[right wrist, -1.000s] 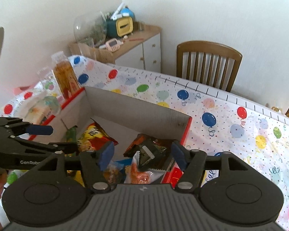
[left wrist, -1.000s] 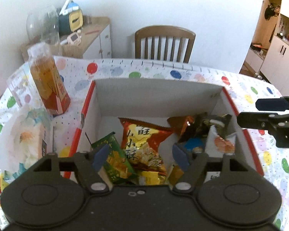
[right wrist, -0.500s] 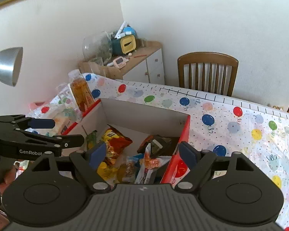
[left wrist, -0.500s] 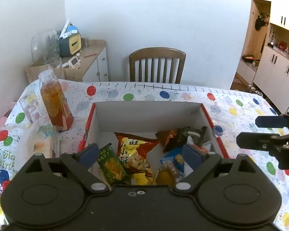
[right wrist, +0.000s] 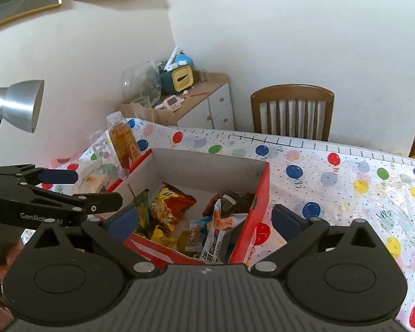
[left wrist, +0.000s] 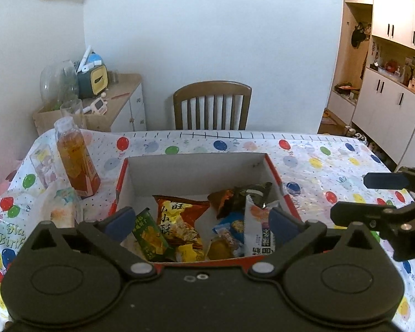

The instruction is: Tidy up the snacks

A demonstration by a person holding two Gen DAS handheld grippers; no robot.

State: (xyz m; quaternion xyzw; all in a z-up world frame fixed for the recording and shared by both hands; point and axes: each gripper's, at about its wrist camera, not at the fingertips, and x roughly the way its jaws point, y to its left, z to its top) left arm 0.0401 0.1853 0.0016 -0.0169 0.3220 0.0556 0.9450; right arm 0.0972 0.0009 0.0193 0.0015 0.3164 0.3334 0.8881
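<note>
Both hand-held grippers have drawn back and up from the box (left wrist: 196, 163) since a second ago, and their fingers have spread wider; the box and more of the bench (left wrist: 312, 157) now show in both views. The left hand-held gripper (left wrist: 196, 221) hangs over the box's near edge, jaws wide apart and holding nothing. The right hand-held gripper (right wrist: 204, 217) is above the box's near right corner, equally wide and empty. That reads as a release and retreat, likely so the packets can settle and the next one be chosen.

The snacks (left wrist: 179, 221) lie loose in the box, heaped toward its near wall: an orange bag (left wrist: 177, 213) in the middle, a green packet (left wrist: 146, 229) leaning on its left, a white wrapper (left wrist: 258, 221) propped against the right wall, dark packets (left wrist: 243, 196) behind it. The far half of the box floor is bare. A bottle (left wrist: 74, 160) stands upright outside the box, near the bench's far left corner, beside a tissue pack (left wrist: 63, 210).
</note>
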